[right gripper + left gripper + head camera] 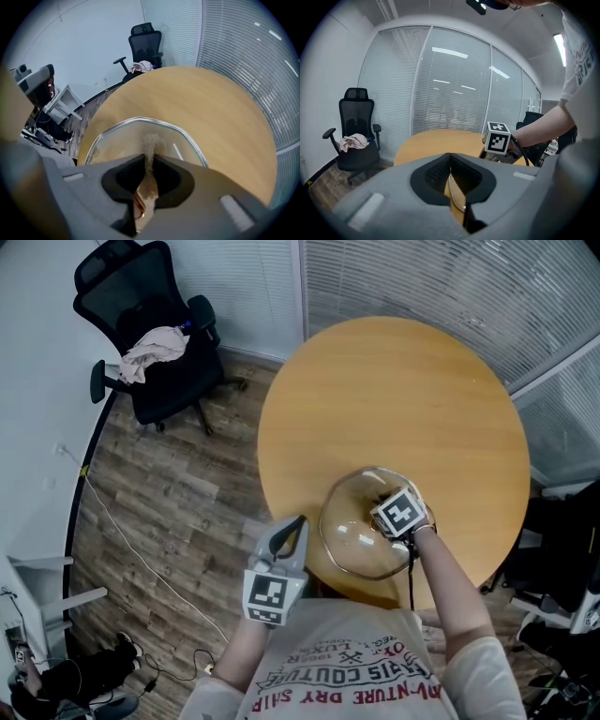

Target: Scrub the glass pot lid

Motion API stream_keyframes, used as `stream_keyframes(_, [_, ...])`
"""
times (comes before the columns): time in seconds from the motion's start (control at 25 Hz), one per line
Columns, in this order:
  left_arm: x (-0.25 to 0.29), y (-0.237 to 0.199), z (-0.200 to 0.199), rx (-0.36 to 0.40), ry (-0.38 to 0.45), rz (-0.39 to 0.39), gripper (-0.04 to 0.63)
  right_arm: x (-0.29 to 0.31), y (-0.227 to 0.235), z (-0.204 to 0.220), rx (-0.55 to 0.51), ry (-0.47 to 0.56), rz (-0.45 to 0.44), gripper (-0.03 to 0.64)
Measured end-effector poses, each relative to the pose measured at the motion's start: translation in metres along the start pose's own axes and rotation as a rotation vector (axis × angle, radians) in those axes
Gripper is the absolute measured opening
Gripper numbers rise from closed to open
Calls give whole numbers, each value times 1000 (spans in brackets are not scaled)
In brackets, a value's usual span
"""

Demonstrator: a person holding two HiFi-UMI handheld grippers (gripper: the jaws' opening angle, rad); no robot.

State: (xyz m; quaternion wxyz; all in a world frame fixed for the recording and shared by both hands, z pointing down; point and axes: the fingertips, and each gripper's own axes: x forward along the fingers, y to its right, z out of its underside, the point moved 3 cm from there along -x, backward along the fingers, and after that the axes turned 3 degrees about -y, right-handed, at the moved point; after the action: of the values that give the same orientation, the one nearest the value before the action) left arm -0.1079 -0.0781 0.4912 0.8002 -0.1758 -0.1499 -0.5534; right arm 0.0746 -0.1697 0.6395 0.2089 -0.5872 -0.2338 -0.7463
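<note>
Left tongs (450, 157) pinching glass pot lid (356, 545) rim, right tongs (150, 161) clamping scrub pad (151, 143), lid near table (394, 390) edge

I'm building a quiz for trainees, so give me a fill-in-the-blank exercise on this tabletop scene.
1. The right claw pinches a brown scrub pad over the glass pot ____.
2. The round table is made of ____.
3. A crumpled cloth lies on the black office ____.
Missing words: lid; wood; chair.
</note>
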Motion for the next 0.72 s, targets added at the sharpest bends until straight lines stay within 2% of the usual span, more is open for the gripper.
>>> stream_keyframes(0.16, [-2,-10,2,-7,-1,-12,8,4,-12,-12,-48,-18,-17,55])
stream_keyframes(0.36, [-6,-18,3,-12,0,-21,8,11,-39,-11,-70,-74,-89,54])
stream_keyframes(0.56, [-10,-26,2,-5,0,-21,8,8,-44,-32,-220,-49,-17,54])
stream_keyframes(0.72, [-12,-30,2,1,-3,-19,8,11,-55,-35,-254,-48,-15,54])
